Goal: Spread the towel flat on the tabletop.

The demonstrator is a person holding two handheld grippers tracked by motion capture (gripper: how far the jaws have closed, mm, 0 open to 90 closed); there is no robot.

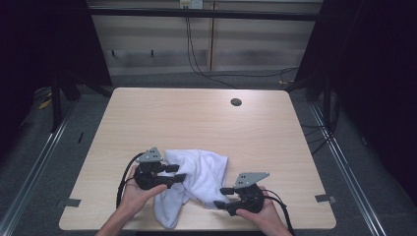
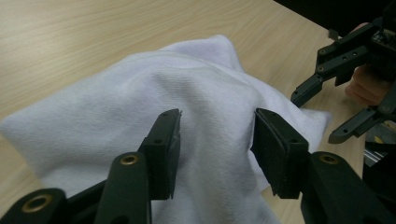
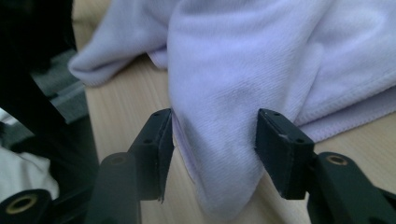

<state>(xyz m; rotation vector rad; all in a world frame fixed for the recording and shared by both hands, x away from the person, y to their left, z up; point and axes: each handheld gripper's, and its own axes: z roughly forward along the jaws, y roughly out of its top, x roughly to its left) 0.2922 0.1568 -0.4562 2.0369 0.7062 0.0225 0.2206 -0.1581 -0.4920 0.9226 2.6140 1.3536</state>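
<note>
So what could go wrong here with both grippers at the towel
The right gripper straddles a corner of the white towel with its jaws apart, so closing may catch too little cloth. The towel's near end hangs over the table edge; a pull by the left gripper might drag it off.

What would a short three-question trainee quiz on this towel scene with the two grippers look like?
1. True or false: the white towel lies crumpled near the table's front edge.
2. Which part of the towel sits between the right gripper's jaws? A) a hanging corner B) its flat middle C) nothing
3. Fill in: between the left gripper's jaws, a raised ____ of towel shows.

Key: 1 true. 2 A. 3 fold.
</note>
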